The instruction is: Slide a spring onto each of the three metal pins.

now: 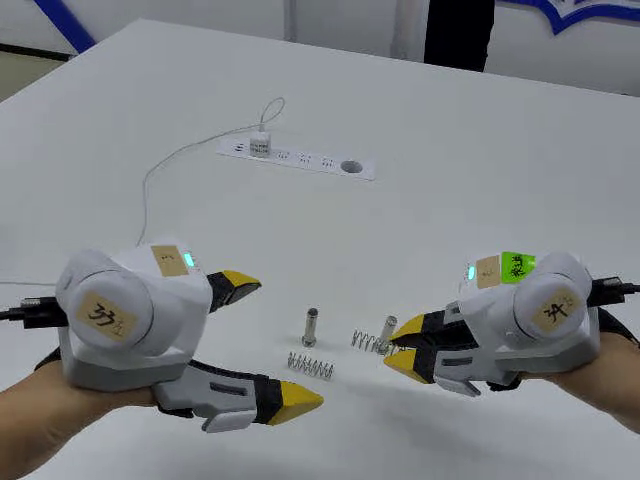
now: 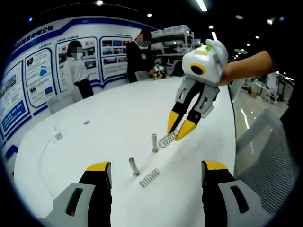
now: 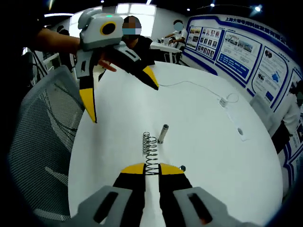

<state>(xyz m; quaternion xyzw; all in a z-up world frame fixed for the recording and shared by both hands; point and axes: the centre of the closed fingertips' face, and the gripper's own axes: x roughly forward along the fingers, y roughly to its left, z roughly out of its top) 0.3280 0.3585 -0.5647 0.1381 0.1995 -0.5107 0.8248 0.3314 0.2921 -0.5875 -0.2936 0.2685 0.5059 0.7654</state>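
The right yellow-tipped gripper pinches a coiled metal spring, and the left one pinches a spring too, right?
No. The right yellow-tipped gripper does pinch a coiled metal spring, but the left gripper is open and empty; the left gripper view shows the second spring lying loose on the white table.

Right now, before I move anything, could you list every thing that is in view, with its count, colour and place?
table: one, white, under everything.
power strip: one, white, far middle of the table, with a white plug and cable.
metal pins: two, silver, upright; one mid-table, the other at the right gripper's tips.
springs: two, silver; one lies flat near the mid-table pin, the other is in the right gripper.
mesh chair: one, grey, beside the table.
people: two, standing beyond the table.
left gripper: white with yellow tips, open, empty.
right gripper: same colours, shut on a spring.
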